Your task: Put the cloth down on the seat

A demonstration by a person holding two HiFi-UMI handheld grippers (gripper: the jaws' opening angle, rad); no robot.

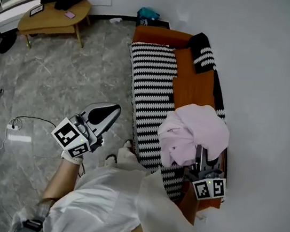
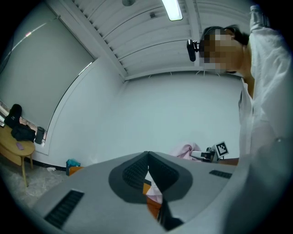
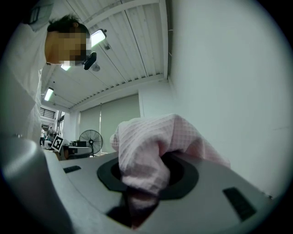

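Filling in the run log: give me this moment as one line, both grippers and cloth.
right gripper: shut on cloth | cloth: bunched, over sofa seat | left gripper: shut, empty

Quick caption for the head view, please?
Right claw grips a bunched pink cloth at the orange sofa seat; left claw shut and empty.

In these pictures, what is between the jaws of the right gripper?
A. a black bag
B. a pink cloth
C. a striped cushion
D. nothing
B: the right gripper view shows the pink cloth bunched between the jaws of the right gripper, which holds it over the sofa.
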